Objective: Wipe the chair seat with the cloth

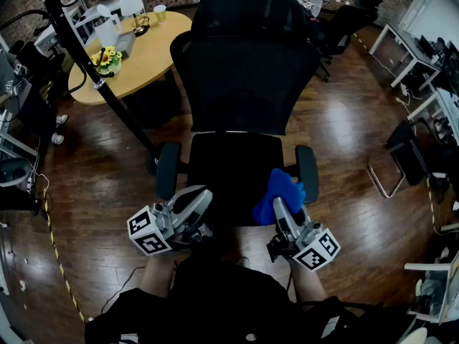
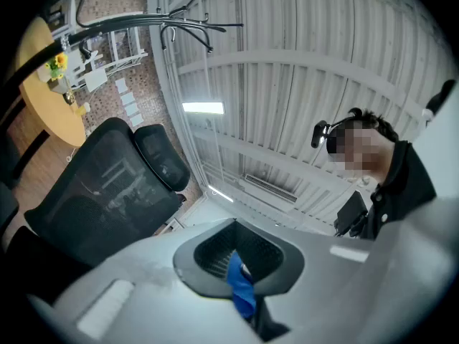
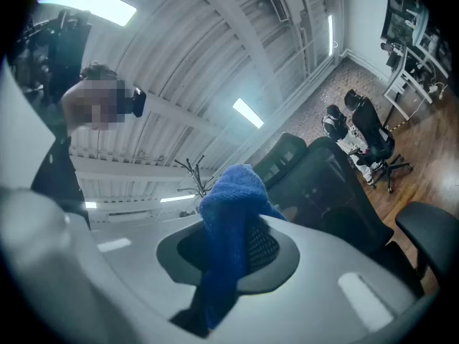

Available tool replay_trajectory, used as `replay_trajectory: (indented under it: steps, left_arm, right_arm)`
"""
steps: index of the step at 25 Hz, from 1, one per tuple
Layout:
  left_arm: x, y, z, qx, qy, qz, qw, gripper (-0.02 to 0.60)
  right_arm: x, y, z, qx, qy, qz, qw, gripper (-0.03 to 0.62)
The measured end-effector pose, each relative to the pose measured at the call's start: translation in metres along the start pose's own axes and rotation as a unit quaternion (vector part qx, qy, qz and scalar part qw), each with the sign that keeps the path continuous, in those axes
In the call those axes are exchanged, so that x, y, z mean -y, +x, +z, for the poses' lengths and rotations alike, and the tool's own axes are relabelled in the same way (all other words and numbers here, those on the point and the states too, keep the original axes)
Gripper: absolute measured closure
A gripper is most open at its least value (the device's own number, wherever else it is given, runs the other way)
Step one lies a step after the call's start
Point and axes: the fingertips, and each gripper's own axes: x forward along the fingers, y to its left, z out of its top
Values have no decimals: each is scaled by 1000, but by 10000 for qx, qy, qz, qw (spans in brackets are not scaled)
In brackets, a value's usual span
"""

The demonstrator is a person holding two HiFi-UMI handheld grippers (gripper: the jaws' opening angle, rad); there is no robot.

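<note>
The person's dark sleeves sit at the bottom edge of the head view, with both marker cubes just ahead of them. The left gripper (image 1: 201, 195) is clenched. In the left gripper view its grey jaws (image 2: 240, 264) press together, and a thin blue strip (image 2: 242, 290) runs down into the seam between them; I cannot tell what the strip is. It hangs over the front left edge of the chair seat (image 1: 229, 165), apart from the cloth.

The right gripper (image 1: 282, 211) is clamped on the blue cloth (image 1: 281, 190). The right gripper view shows the jaws closed round the cloth's lower part while the rest bunches up above them (image 3: 231, 217). From the head view the cloth lies over the front right corner of the black seat, just inside the right armrest (image 1: 308, 170). No view shows whether it touches the seat.

The left armrest (image 1: 168, 169) flanks the seat on the other side. Behind the seat rise the mesh backrest (image 1: 244, 70) and the headrest (image 1: 247, 9). Dark wooden floor (image 1: 93, 192) spreads around the chair.

Farther left, a black stand pole (image 1: 104, 88) slants across a round wooden surface (image 1: 147, 52), which carries yellow flowers (image 1: 106, 57). Another office chair (image 1: 343, 21) stands at the far right
</note>
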Motion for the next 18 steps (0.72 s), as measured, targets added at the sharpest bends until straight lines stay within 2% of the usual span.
replay_trajectory:
  steps: [6, 9, 11, 14, 18]
  left_arm:
    - [-76, -2, 38, -94, -224, -4, 9997, 589]
    - [-107, 5, 44, -191, -321, 23, 9993, 589]
    - [-123, 5, 42, -203, -413, 167, 9988, 589]
    - [-153, -5, 40, -189, -520, 546, 9970, 589]
    - [-204, -31, 25, 50, -664, 1223, 9903, 589]
  right_arm:
    - [42, 75, -26, -296, -135, -270, 9991, 533]
    - [77, 109, -45, -666, -182, -348, 9970, 533]
    - [100, 130, -68, -1014, -81, -350, 9942, 533]
    - [144, 169, -122, -1600, 68, -377, 9864, 533]
    - [229, 229, -236, -2546, 453, -471, 9648, 533]
